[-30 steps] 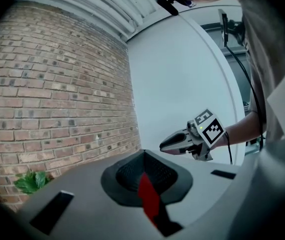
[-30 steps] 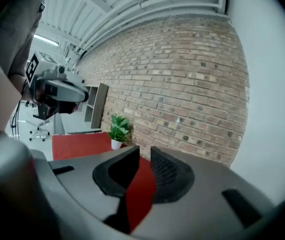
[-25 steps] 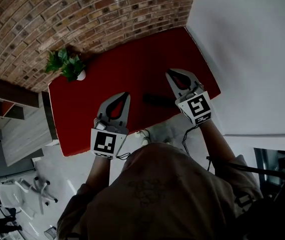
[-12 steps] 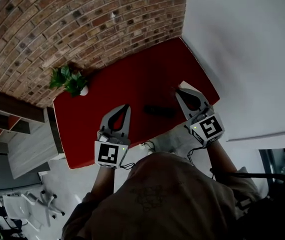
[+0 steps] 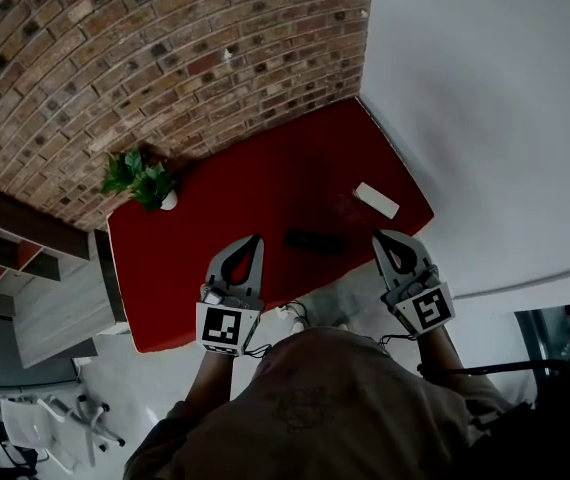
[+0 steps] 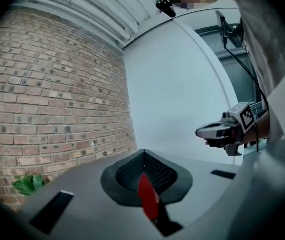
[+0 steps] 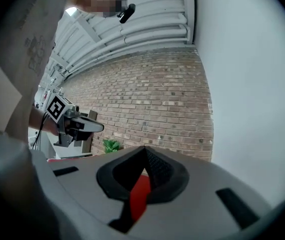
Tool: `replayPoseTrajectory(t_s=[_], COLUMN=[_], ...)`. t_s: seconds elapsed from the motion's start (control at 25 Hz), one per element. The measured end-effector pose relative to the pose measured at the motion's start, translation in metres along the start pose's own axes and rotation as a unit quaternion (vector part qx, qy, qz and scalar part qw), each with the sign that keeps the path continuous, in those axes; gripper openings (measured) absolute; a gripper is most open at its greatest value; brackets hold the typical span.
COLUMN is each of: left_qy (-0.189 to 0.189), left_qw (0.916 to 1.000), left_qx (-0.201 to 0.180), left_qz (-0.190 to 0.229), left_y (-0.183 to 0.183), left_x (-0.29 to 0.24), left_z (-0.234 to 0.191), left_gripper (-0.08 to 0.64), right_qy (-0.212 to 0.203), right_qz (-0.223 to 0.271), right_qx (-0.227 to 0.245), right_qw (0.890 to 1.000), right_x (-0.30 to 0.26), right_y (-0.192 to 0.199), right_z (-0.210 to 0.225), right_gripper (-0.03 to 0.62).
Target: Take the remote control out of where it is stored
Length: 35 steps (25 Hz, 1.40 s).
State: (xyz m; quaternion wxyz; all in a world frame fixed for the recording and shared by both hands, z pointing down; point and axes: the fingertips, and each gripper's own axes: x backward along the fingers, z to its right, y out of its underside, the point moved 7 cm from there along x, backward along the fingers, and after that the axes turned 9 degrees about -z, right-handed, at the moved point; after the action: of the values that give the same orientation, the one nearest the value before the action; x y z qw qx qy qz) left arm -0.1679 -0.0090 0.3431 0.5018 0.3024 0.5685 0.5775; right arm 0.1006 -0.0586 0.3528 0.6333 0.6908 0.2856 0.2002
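A black remote control lies flat on the red table, near its front edge. A small white block rests to its right, close to the table's right corner. My left gripper hovers over the front edge, left of the remote, its jaws closed with nothing between them. My right gripper is shut and empty at the front right corner, just right of the remote and nearer to me than the white block. In the left gripper view the right gripper shows in front of the white wall.
A potted plant stands at the table's far left corner against the brick wall. A white wall runs along the right side. A low shelf unit stands left of the table, with an office chair on the floor.
My right gripper has drawn back from over the table toward the front right corner. The white block, which it covered before, now lies in plain view. The left gripper has stayed put.
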Motion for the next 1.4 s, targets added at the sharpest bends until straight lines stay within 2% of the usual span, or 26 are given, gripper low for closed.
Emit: replayPoseTrajectory(t_s=[0.28,0.48,0.6,0.76,1.4], left_qy=[0.009,0.017,0.018,0.018,0.015], left_qw=[1.0000,0.9998,0.9997,0.9998,0.9999], left_qx=[0.001,-0.001,0.003,-0.002,-0.004], left_qz=[-0.003,0.004,0.016,0.001,-0.004], left_y=[0.002,-0.002,-0.008,-0.003,-0.001], left_x=[0.002,0.001,0.002,0.003,0.009], left_z=[0.007,0.011,0.014,0.014,0.012], left_gripper=[0.008,0.008,0.008,0.008,0.008], right_qy=[0.034,0.047,0.048,0.048,0.064], right_qz=[0.014,0.021,0.024,0.024,0.017], right_qx=[0.013,0.001,0.003,0.006,-0.004], right_qw=[0.999,0.999,0.999,0.999,0.998], right_x=[0.017,0.028,0.030,0.032,0.035], right_y=[-0.016,-0.017,-0.018,-0.019,-0.013], right_z=[0.004,0.009,0.008,0.007,0.007], right_gripper=[0.014,0.014,0.014,0.014,0.014])
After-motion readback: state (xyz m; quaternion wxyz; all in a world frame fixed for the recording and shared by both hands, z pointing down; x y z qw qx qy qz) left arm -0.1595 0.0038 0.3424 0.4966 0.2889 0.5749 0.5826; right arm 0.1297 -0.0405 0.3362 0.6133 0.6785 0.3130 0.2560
